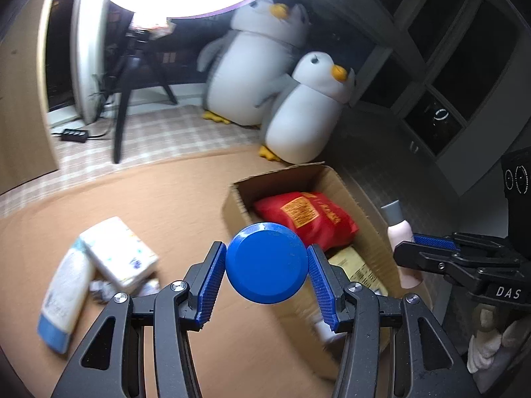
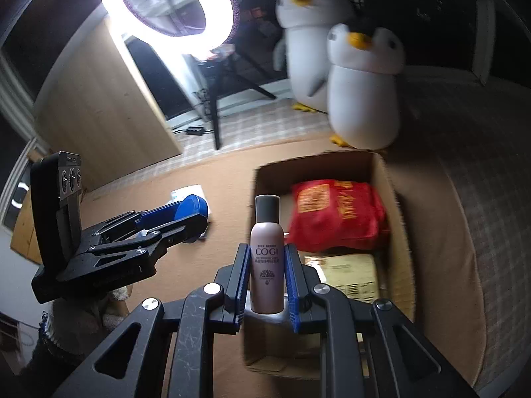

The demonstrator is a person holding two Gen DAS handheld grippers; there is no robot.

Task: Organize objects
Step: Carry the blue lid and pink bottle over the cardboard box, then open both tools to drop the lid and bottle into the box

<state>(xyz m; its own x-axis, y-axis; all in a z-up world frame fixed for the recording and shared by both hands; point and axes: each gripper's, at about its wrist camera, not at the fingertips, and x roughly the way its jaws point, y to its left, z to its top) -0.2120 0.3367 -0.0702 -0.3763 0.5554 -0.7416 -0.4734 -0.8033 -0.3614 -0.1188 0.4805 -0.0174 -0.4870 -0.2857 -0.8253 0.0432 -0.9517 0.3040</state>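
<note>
I see the blue round tin point(image 1: 266, 263) pinched between the pads of my left claw point(image 1: 265, 277), held above the orange surface point(image 1: 159, 205) just beside the cardboard box point(image 1: 335, 182). My right claw point(image 2: 267, 283) is clamped on the pink COGI bottle point(image 2: 267, 262), upright over the box's near end. Inside lie a red packet point(image 1: 308, 219) and a tan parcel point(image 2: 345, 270). A white tube point(image 1: 64, 295) and tissue pack point(image 1: 121, 252) lie left.
</note>
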